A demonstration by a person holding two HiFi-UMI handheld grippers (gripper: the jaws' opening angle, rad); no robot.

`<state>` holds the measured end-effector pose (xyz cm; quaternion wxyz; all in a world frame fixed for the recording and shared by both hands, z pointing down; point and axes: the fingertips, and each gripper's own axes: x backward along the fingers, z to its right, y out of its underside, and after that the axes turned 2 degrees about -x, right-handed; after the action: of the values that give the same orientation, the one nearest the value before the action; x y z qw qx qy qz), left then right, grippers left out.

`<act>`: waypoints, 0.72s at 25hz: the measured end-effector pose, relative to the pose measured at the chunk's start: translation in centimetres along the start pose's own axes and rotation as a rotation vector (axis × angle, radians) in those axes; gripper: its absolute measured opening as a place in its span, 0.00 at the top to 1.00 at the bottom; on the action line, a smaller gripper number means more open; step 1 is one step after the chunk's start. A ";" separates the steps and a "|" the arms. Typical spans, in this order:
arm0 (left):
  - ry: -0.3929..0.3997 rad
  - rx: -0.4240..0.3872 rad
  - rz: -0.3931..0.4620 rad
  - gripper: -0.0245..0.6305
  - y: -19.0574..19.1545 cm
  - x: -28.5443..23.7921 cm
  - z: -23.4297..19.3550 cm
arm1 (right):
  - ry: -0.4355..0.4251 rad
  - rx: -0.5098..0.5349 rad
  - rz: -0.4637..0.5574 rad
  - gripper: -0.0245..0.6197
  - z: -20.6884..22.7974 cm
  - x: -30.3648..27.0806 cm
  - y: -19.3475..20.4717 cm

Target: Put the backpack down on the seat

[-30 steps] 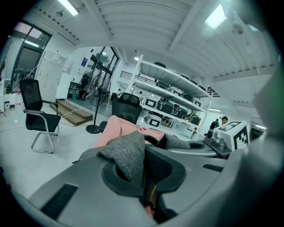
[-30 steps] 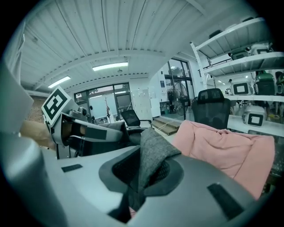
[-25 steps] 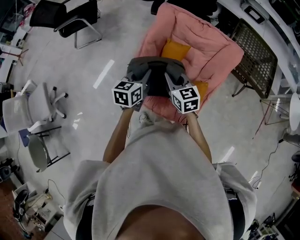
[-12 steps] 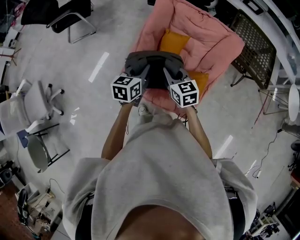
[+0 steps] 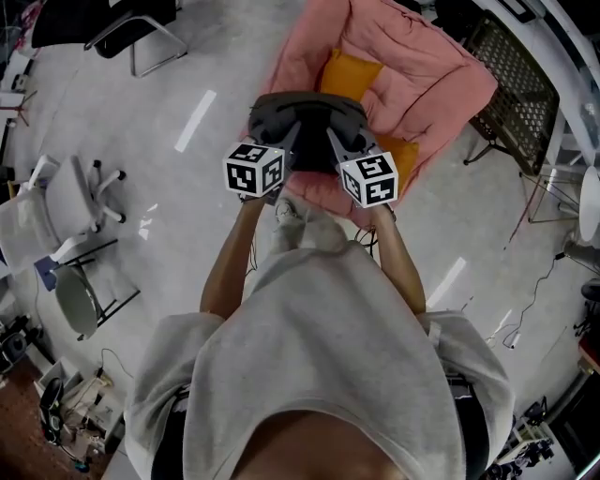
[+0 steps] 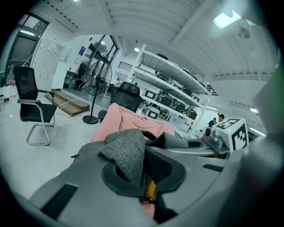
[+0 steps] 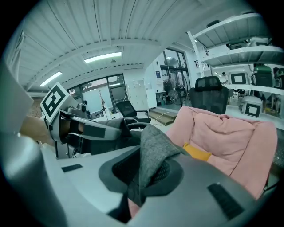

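Note:
A dark grey backpack (image 5: 307, 127) hangs in the air over the front edge of a pink padded seat (image 5: 412, 70) with an orange cushion (image 5: 352, 77). My left gripper (image 5: 281, 142) is shut on a fold of the backpack's grey fabric (image 6: 126, 153) on its left side. My right gripper (image 5: 339, 142) is shut on a grey fabric fold (image 7: 153, 155) on its right side. From the right gripper view the pink seat (image 7: 226, 133) lies just ahead and to the right. The backpack's lower part is hidden by the grippers.
A black office chair (image 5: 141, 23) stands at the far left. White chairs (image 5: 70, 202) sit at the left. A dark wire-mesh chair (image 5: 511, 94) stands right of the seat. Cables (image 5: 525, 309) trail on the floor at right. Shelving (image 6: 177, 95) lines the wall behind the seat.
Both grippers with the backpack have shifted slightly forward over the pink seat's front edge; the seat now sits closer under the backpack. Both grips are unchanged.

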<state>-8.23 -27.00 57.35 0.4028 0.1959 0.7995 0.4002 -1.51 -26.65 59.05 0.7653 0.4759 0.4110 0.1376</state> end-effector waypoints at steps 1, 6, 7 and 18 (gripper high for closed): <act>0.000 0.000 -0.002 0.92 0.1 -0.3 -0.2 | 0.000 -0.003 -0.001 0.92 0.2 -0.3 0.1; -0.001 0.010 -0.020 0.92 1.0 -1.7 -0.9 | -0.002 -0.010 -0.016 0.92 1.2 -1.6 0.8; -0.001 0.010 -0.024 0.92 1.1 -1.9 -1.0 | -0.001 -0.012 -0.018 0.92 1.4 -1.7 1.0; 0.000 -0.010 -0.046 0.92 -0.4 -5.5 -3.2 | 0.005 -0.019 -0.026 0.92 4.7 -4.7 0.2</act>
<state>-7.44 -32.30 60.82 0.4130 0.1755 0.8019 0.3946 -0.85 -32.30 62.53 0.7704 0.4629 0.4178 0.1331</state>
